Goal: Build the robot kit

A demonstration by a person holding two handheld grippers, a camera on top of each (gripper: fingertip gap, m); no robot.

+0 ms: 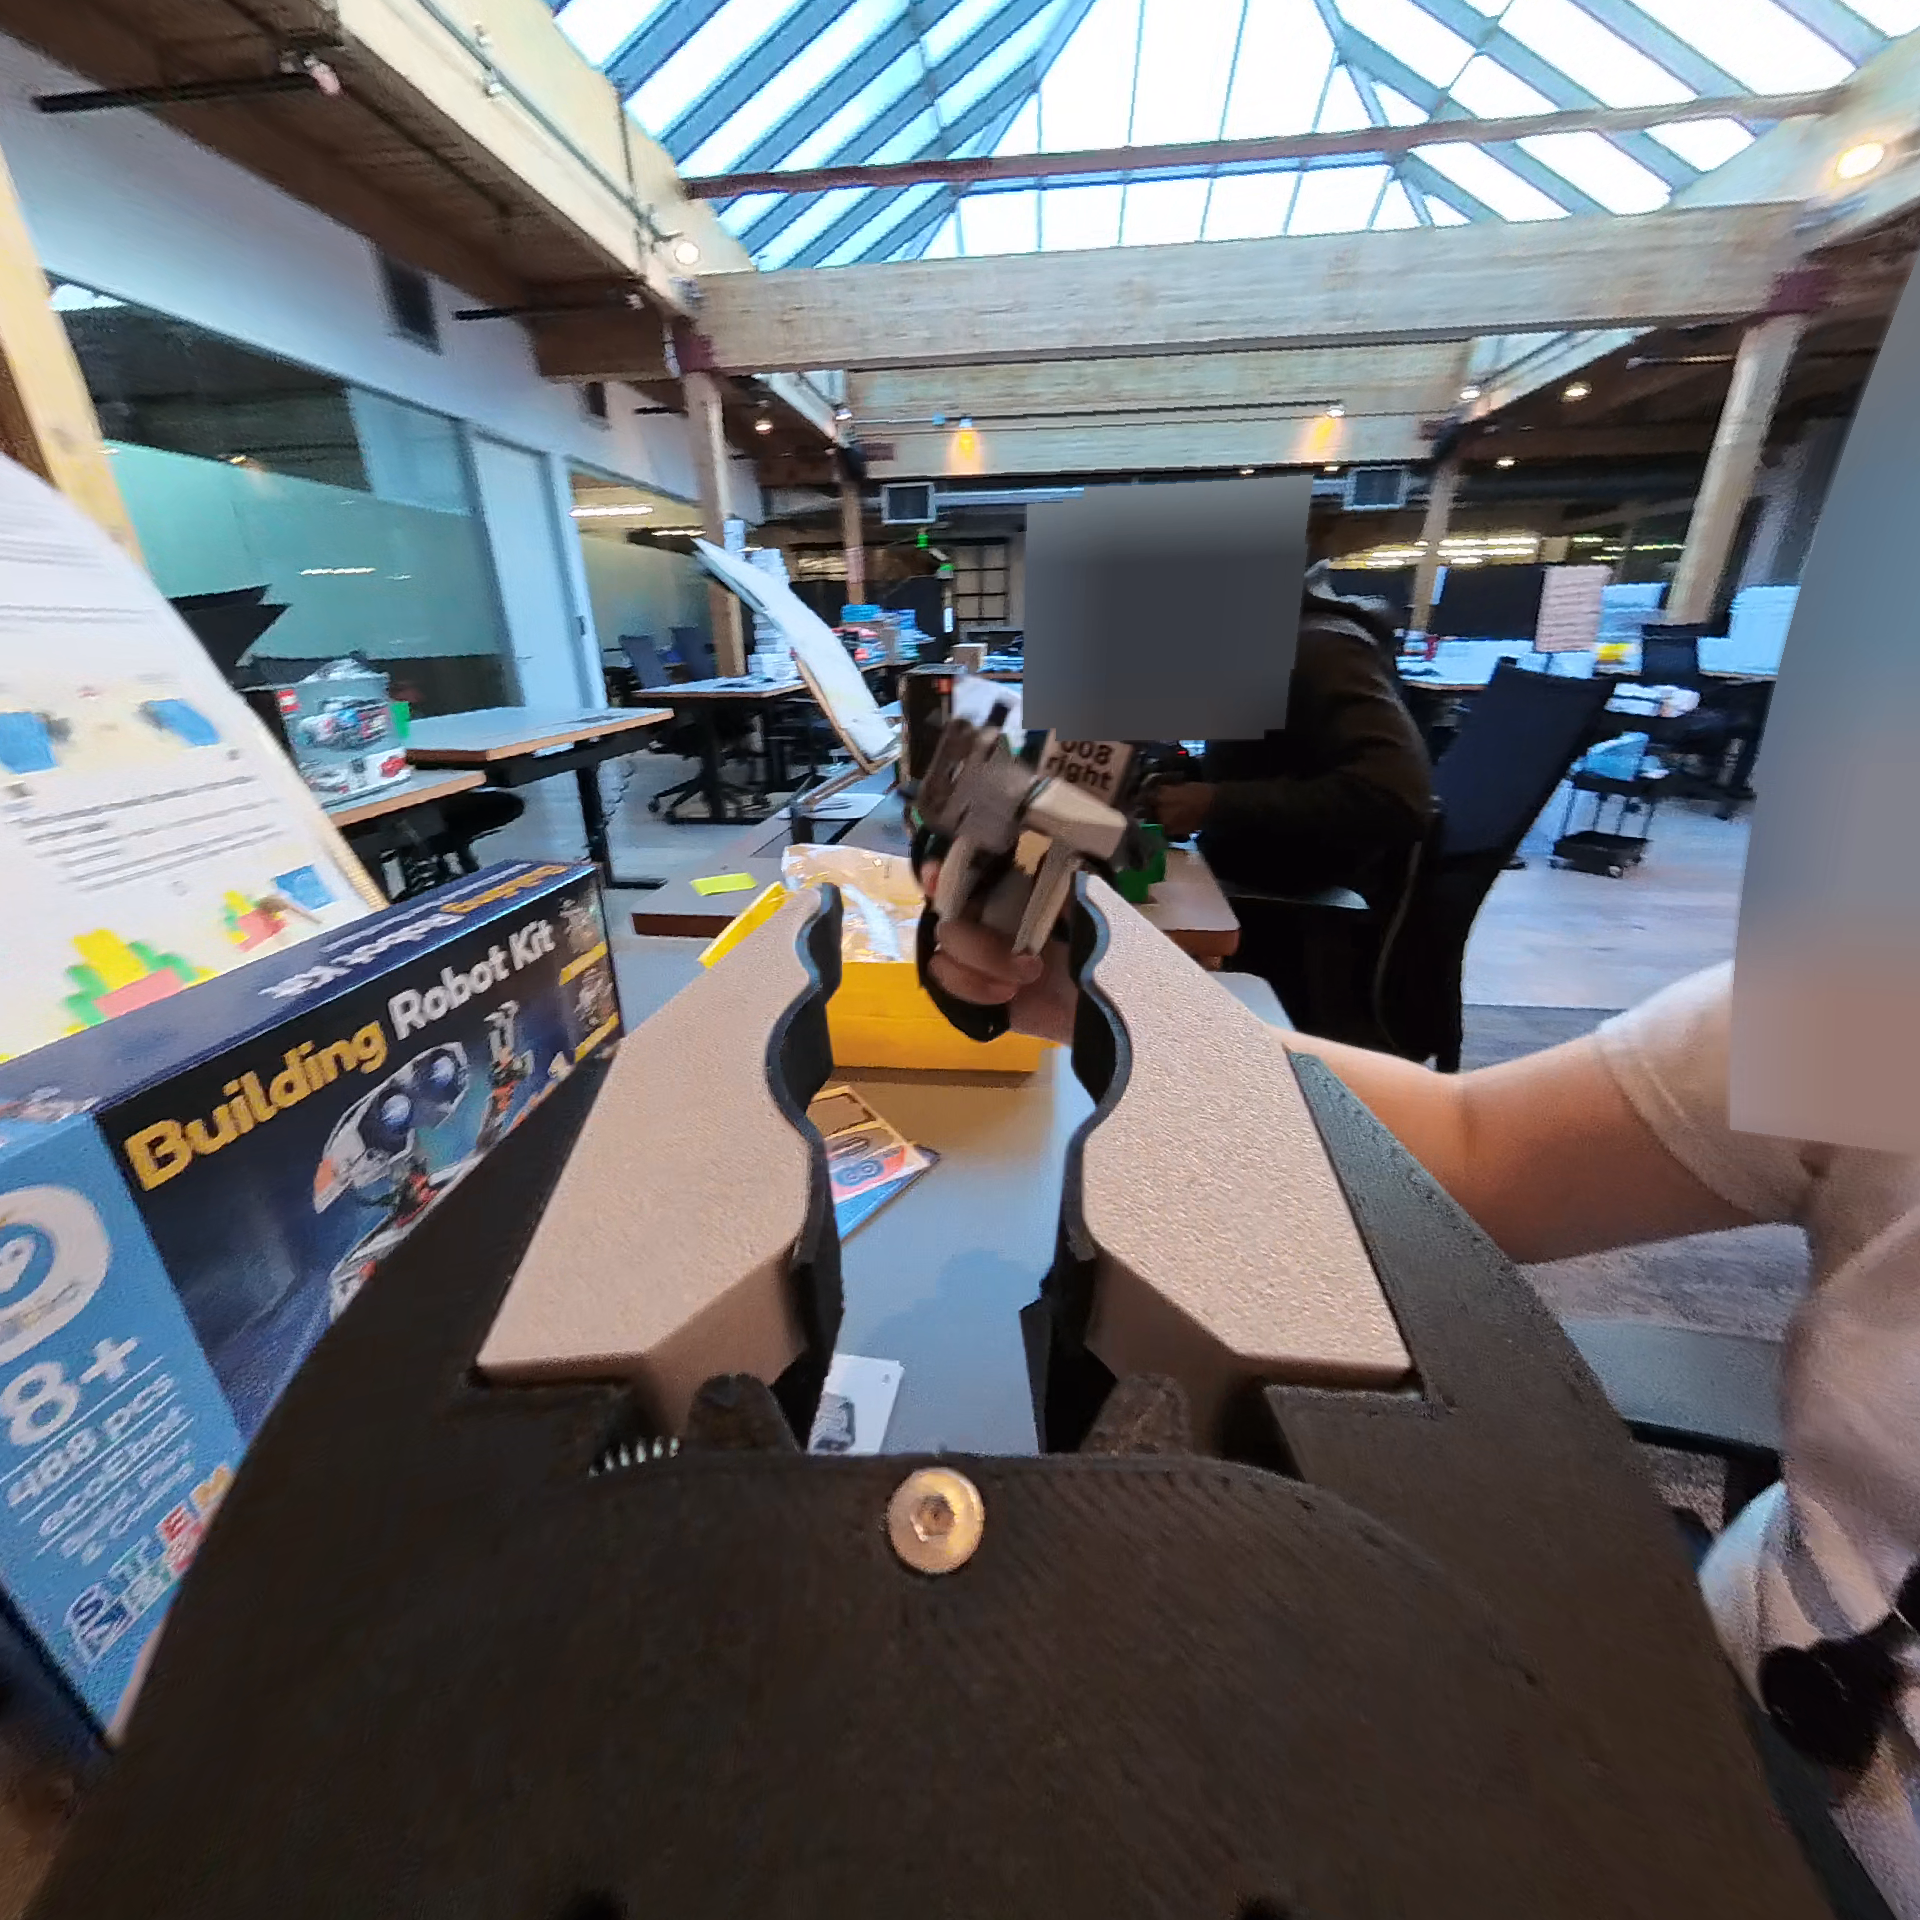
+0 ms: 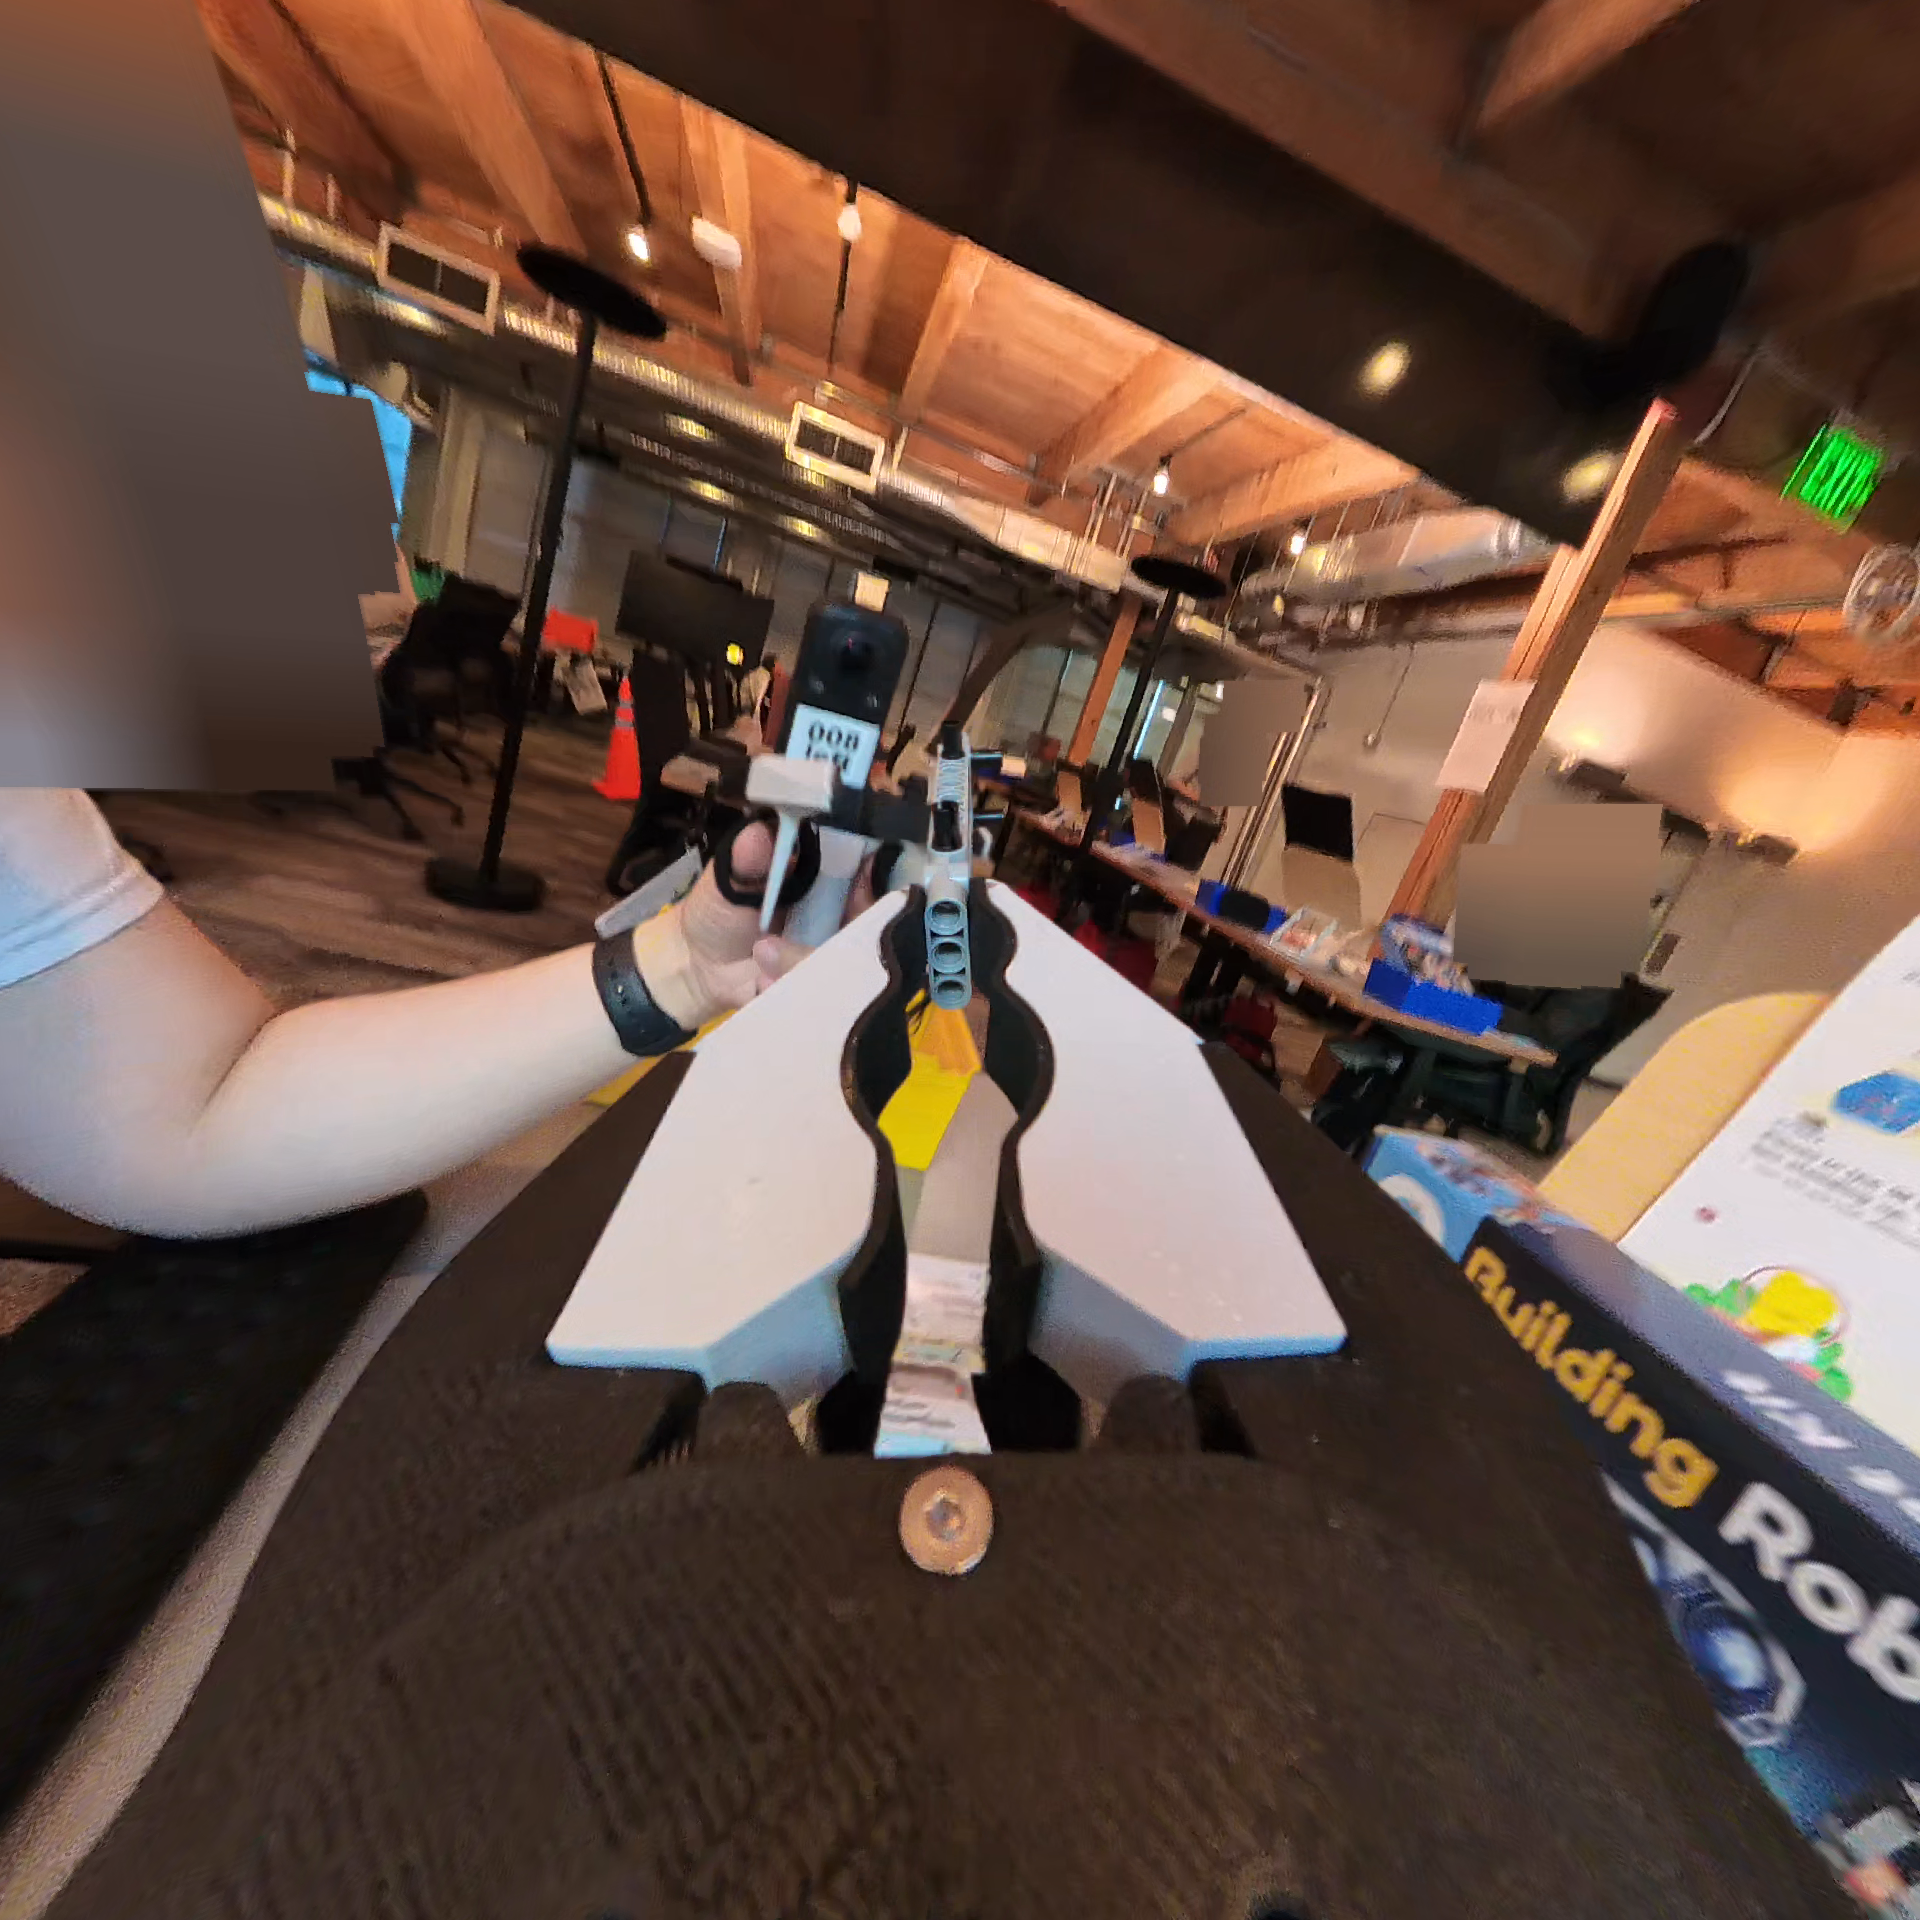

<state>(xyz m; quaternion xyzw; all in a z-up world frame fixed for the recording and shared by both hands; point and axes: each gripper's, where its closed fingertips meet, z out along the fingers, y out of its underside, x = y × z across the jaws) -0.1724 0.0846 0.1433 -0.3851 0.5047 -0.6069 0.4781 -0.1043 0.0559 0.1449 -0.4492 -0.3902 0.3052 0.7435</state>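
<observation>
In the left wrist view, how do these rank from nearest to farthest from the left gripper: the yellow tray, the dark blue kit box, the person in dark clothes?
From the left gripper:
1. Dark blue kit box, close on its left side.
2. Yellow tray, just ahead past the fingertips on the grey table.
3. Person in dark clothes, far behind, right of centre.

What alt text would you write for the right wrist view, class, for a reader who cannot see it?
The right gripper pinches a grey holed building-toy beam at its fingertips, raised above a yellow tray. Opposite, a hand holds the left gripper; a dark toy-kit box lies at lower right.
</observation>
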